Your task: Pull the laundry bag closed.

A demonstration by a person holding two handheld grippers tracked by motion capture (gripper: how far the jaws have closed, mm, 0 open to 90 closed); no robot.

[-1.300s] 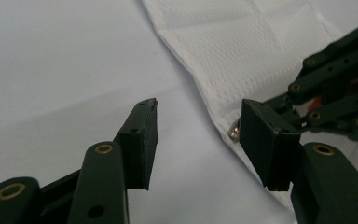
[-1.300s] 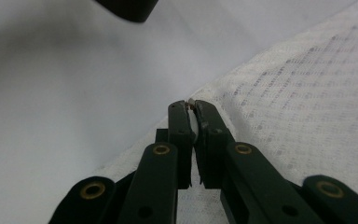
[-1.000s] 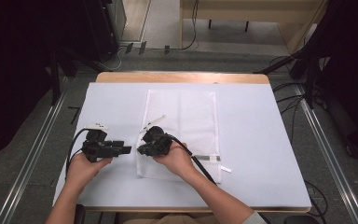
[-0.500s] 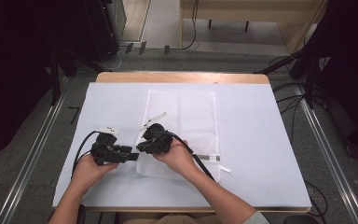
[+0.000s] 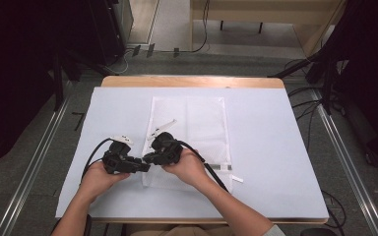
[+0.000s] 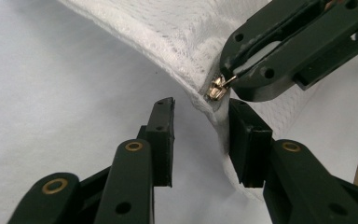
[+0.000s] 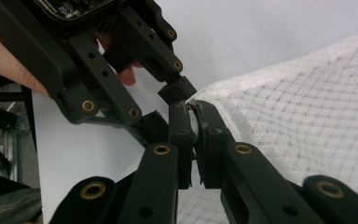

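— While the white mesh bag (image 5: 192, 132) lay flat on the pale worktop (image 5: 275, 147), how far had the work on its zipper got?

— Barely begun, by my reading. The right tongs (image 5: 148, 158) were pressed together on the small metal zipper pull (image 6: 218, 87) at the bag's near left corner, lifting that corner a little off the sheet. In the right gripper view the two black pads met on the pull with mesh bunched just behind them.

— And the left tongs (image 6: 200, 126)?

— Spread apart, holding nothing. They straddled the seam edge of the bag just below the slider, one pad touching the fabric, the other over bare worktop. I judged they were about to pinch the corner to anchor it.

— So the slider sat at the end of its track?

— It appeared to, right at the corner. Whether the zipper was fully shut or fully undone along the edge, I could not tell; the teeth were too fine to make out from above.

— What was left, then?

— As I saw it, the anchoring grip by the left tongs, then the whole pull along the bag's edge. The bag looked flat, with no contents that I could see.
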